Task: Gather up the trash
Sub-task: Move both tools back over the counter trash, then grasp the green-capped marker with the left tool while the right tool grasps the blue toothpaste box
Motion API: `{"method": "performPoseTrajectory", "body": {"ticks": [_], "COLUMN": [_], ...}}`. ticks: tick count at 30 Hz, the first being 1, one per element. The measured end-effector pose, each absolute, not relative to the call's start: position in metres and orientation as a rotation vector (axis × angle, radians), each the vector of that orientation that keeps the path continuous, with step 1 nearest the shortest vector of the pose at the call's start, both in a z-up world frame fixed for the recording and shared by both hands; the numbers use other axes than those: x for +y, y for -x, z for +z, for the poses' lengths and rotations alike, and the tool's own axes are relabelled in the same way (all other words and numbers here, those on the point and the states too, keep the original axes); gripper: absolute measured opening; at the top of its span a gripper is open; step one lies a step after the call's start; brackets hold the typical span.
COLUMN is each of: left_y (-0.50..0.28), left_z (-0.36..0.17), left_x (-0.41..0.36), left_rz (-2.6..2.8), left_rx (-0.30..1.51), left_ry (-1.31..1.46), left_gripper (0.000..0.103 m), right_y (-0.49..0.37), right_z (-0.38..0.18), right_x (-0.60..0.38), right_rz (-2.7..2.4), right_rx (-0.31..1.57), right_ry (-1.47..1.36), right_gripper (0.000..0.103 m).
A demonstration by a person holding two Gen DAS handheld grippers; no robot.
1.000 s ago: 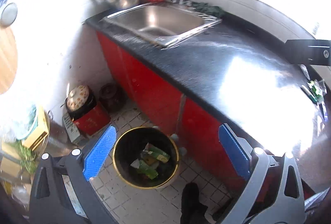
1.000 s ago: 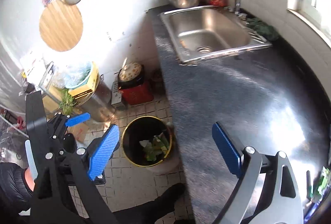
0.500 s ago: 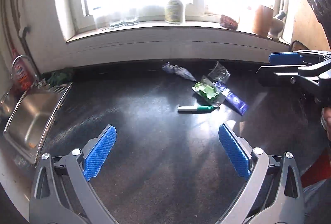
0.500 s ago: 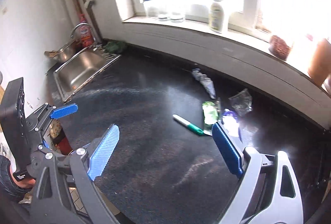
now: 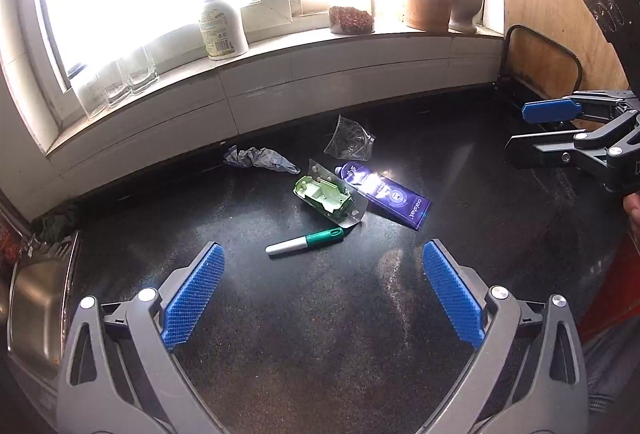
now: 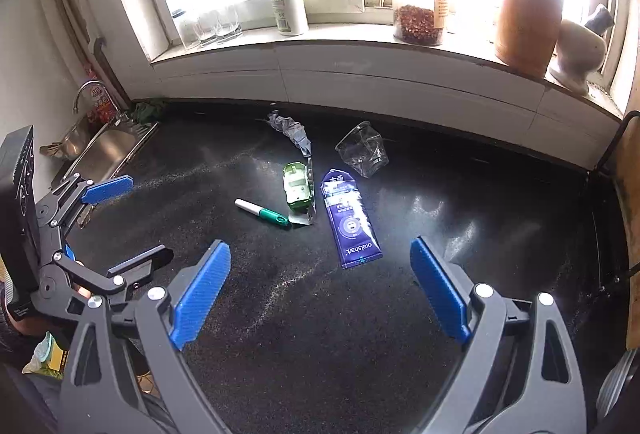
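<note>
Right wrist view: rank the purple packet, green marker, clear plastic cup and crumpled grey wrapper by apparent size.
1. purple packet, clearly largest.
2. clear plastic cup and crumpled grey wrapper look alike; both lie farther away, so unranked.
3. green marker, thinnest.

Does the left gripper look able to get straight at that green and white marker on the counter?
Probably yes. The left gripper is open and empty, and the marker lies alone on bare black counter just ahead of its fingers, apart from the green packaging behind it.

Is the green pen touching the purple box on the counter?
Apart. The right wrist view shows bare black counter between the pen and the box, with the foil-backed green pack lying between them.
</note>
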State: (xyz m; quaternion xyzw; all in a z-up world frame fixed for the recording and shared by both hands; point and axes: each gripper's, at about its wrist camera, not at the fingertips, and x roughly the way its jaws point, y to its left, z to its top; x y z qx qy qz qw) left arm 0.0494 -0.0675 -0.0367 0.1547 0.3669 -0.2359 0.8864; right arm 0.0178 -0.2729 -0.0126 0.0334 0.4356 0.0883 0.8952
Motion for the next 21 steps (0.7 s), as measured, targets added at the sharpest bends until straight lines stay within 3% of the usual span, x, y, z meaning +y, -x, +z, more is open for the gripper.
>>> {"method": "performPoseTrajectory", "body": {"ticks": [7, 14, 21], "left_y": [-0.085, -0.126, -0.158], "left_z": [-0.071, -0.127, -0.176], "left_x": [-0.074, -0.088, -0.1], "left_rz": [-0.523, -0.632, -0.713], "left_rx": [0.804, 0.816, 0.851], "left_ry": [-0.395, -0.504, -0.648], "left_gripper": [0.096, 0.096, 0.096], "right_y": [-0.052, -0.102, -0.14], "right_z": [-0.043, -0.108, -0.163], "right_x": [-0.277, -0.284, -0.269], "right_rz": [0.189, 0.195, 0.219], "right_rx": [0.952, 1.079, 1.152], "right_ry": [-0.052, -0.056, 0.125], "right_gripper": [0.088, 0.088, 0.088]}}
